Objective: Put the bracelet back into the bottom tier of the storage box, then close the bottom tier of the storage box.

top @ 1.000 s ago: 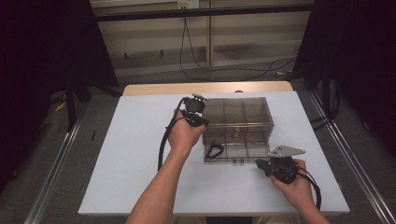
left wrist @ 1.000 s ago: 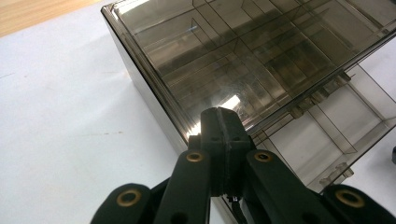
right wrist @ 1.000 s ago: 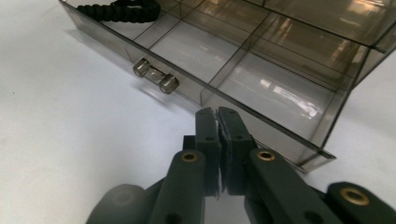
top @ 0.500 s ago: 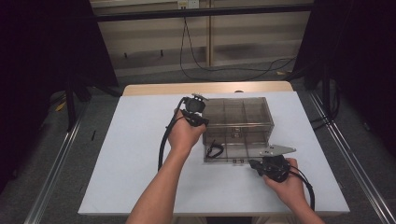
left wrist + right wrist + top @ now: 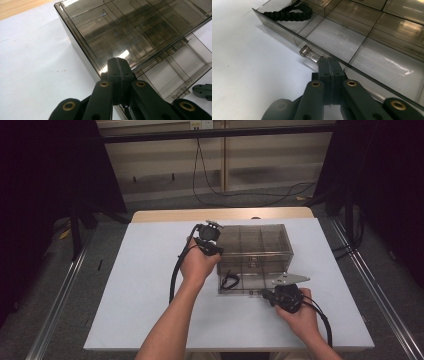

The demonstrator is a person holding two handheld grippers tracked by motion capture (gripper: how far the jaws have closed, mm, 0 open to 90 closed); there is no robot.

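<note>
The smoked-plastic drawer box [image 5: 254, 249] sits a little right of the middle of the white table [image 5: 140, 285], with its bottom drawer [image 5: 245, 282] drawn out toward the person and a coiled black cord [image 5: 230, 281] lying in the drawer's left compartment. The left gripper [image 5: 214, 249], its jaws pressed together with nothing between them, bears on the box's upper left corner, most likely to keep the case from sliding while the drawer moves. The right gripper [image 5: 265, 293], jaws likewise together, meets the drawer's front wall beside the clear knob [image 5: 310, 54], which looks like a push rather than a pinch. Nothing stands between drawer and case; each gripper's cable [image 5: 176, 270] trails back toward the person across bare table.
</note>
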